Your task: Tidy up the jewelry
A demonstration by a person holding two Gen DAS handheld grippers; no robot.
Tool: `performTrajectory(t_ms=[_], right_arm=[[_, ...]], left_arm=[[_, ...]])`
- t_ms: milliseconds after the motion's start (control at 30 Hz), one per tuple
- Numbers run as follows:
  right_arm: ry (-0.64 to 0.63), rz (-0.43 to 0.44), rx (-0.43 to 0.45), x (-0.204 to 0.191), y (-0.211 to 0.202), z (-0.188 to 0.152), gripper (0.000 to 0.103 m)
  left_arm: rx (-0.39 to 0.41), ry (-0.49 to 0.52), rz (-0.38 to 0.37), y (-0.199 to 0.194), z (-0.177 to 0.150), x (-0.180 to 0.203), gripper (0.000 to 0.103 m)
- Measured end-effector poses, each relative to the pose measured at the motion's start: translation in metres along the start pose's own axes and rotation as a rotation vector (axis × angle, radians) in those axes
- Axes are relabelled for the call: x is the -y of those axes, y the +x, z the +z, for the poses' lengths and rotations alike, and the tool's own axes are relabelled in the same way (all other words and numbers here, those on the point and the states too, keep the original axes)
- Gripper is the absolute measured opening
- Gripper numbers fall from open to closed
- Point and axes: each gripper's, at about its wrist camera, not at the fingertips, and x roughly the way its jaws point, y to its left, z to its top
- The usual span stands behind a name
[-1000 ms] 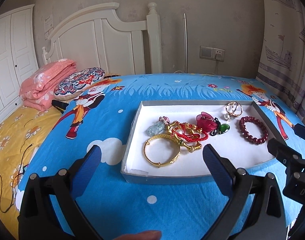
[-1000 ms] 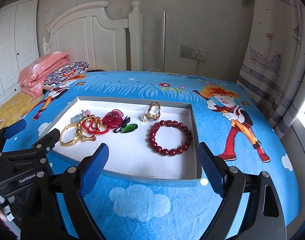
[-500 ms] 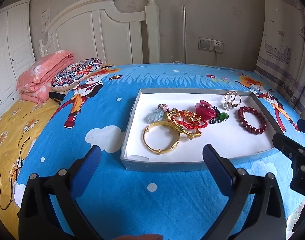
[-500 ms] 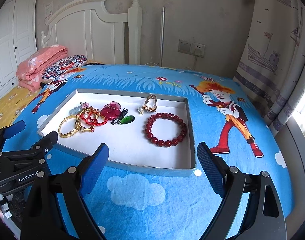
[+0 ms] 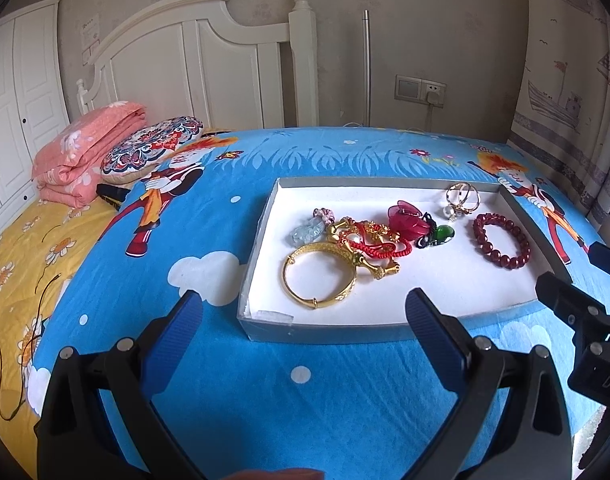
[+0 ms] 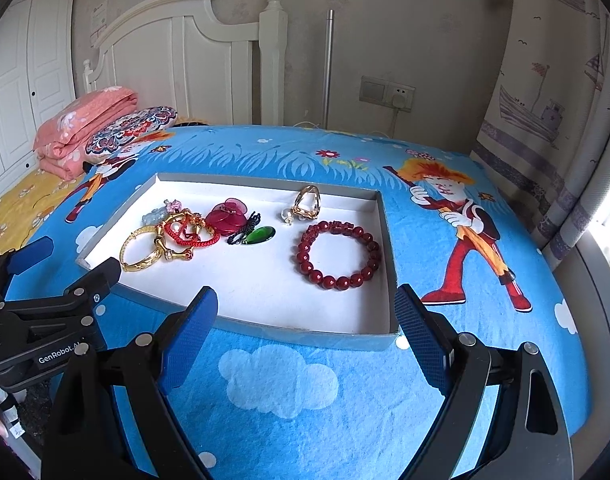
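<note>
1. Resting on a blue cartoon-print bedspread (image 5: 325, 380), a shallow grey tray (image 5: 261, 248) with a white floor held all the jewelry.
2. Toward the tray's left side lay a gold bangle (image 5: 320, 276), touching a tangle of red cord and gold pieces (image 5: 369, 240); a pale blue-green carved pendant (image 5: 305, 232) sat just behind the bangle.
3. Near the middle were a pink-red translucent ornament (image 5: 407, 216) and, just beside it, a green glass drop on black cord (image 5: 439, 235).
4. A gold ring with a pearl (image 5: 461, 198) sat near the far wall, and a dark red bead bracelet (image 5: 501, 240) lay alone at the right.
5. Both tools hung over the bedspread in front of the tray: the left gripper (image 5: 305, 320) and the right gripper (image 6: 305, 312) each had their blue-padded jaws spread wide, holding nothing.
6. Only the left view showed the yellow daisy-print quilt (image 5: 21, 264) with a thin black cable across it.
7. Only the right view showed the tray's right wall (image 6: 389, 248) and the cartoon figure printed beyond it.
</note>
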Motion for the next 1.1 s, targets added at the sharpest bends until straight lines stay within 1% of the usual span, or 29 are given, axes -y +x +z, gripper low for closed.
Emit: performTrajectory(t_ms=[1100], right_arm=[[-0.008, 0.004, -0.009, -0.0050, 0.0017, -0.0045, 0.084]], left_arm=[[-0.004, -0.007, 0.004, -0.0005, -0.0036, -0.0024, 0.098]])
